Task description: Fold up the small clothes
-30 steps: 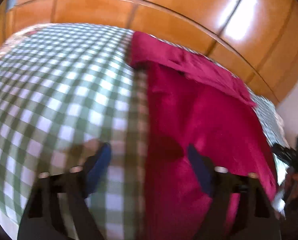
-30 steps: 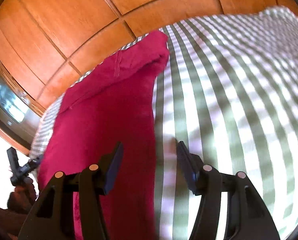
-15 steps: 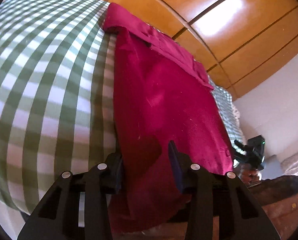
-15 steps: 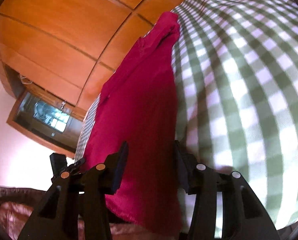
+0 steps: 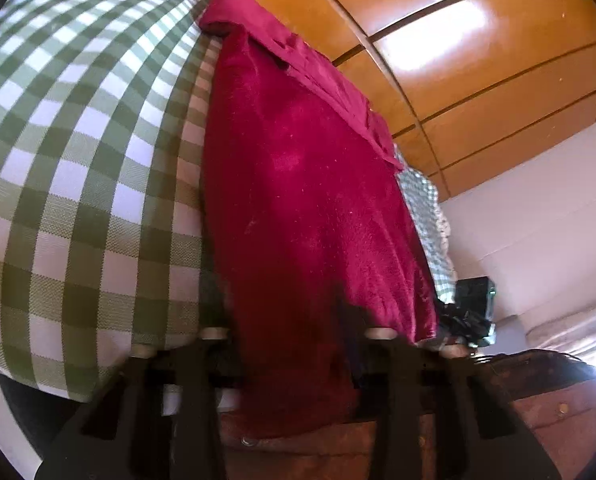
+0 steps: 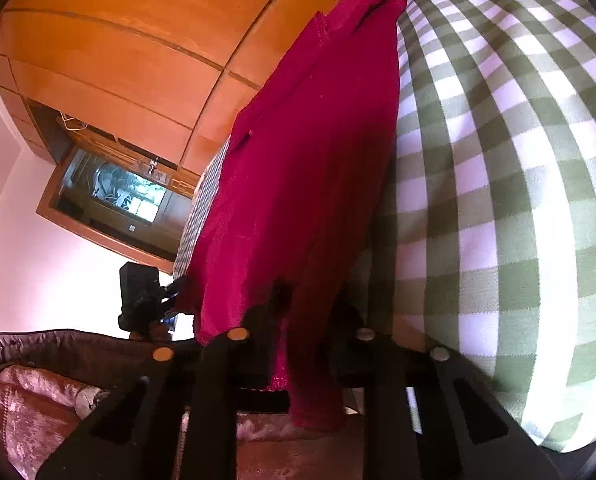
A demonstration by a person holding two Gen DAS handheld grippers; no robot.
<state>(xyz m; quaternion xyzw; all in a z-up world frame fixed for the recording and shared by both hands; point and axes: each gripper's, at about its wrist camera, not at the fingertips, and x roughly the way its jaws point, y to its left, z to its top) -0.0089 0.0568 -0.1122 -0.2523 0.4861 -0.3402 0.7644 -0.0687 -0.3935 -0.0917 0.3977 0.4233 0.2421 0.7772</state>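
**Q:** What lies at the left of the left wrist view?
**A:** A green-and-white checked cloth (image 5: 78, 168) covering the work surface. Just right of it, a crimson garment (image 5: 298, 200) lies flat on the cloth, its collar end far from the camera and its near hem hanging over the edge.

**Q:** How does the left gripper (image 5: 294, 344) stand?
**A:** Its fingers flank the near hem on both sides. Whether they pinch the fabric cannot be told; the tips are hidden behind it.

**Q:** And further right?
**A:** Wooden wall panels (image 5: 478, 60), then the other tool, small, at the garment's far corner.

**Q:** What does the right wrist view show, left to right?
**A:** A framed mirror (image 6: 118, 196), the garment, then checked cloth. The right gripper (image 6: 302, 332) brackets the hanging hem; its grip likewise cannot be told.
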